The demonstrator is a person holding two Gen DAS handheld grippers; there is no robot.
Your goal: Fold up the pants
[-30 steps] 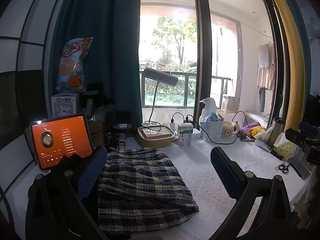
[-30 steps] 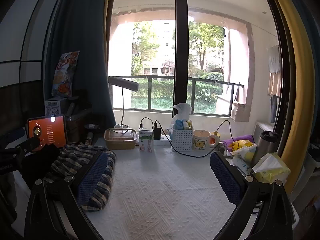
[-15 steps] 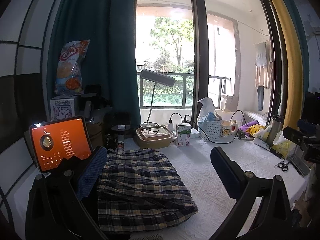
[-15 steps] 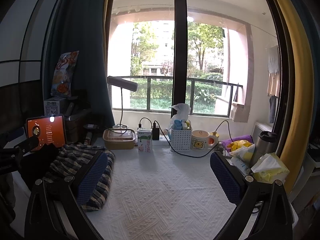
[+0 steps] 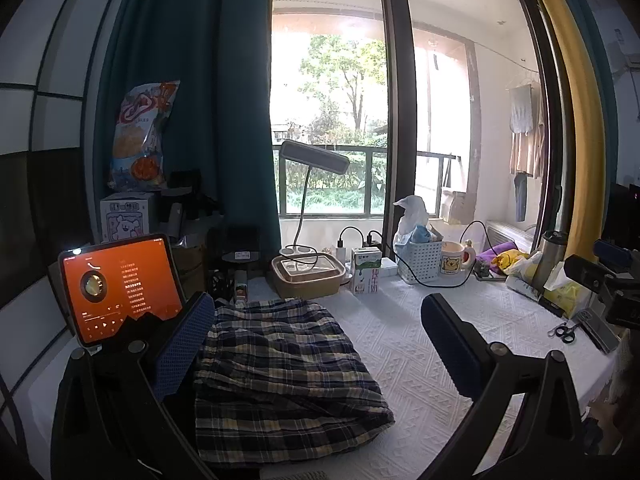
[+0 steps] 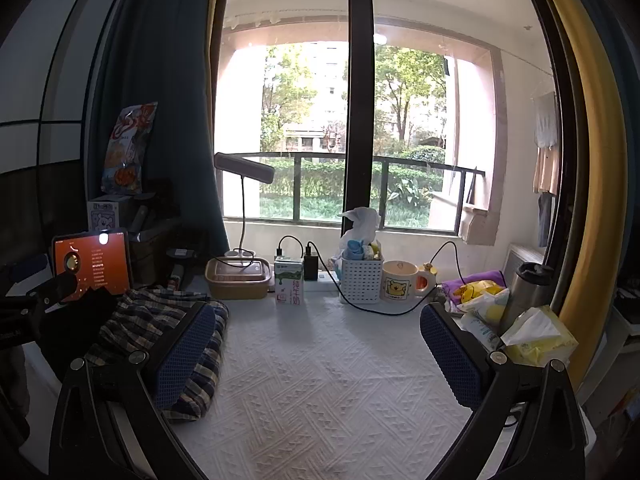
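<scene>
Left hand-held gripper (image 5: 316, 344) hangs above the counter (image 5: 440, 344) with its blue-padded fingers spread wide and nothing between them. Right hand-held gripper (image 6: 314, 350) is likewise released and empty over bare white cloth. Plaid pants (image 5: 280, 372) lie folded in a neat stack on the counter's left side, just below the left hand-held gripper and to the left of the right one. Behind the pants stands an orange-screened tablet (image 5: 120, 286); farther back sit a milk carton (image 6: 289, 280), a white basket (image 6: 362, 280) and a bear mug (image 6: 402, 285).
</scene>
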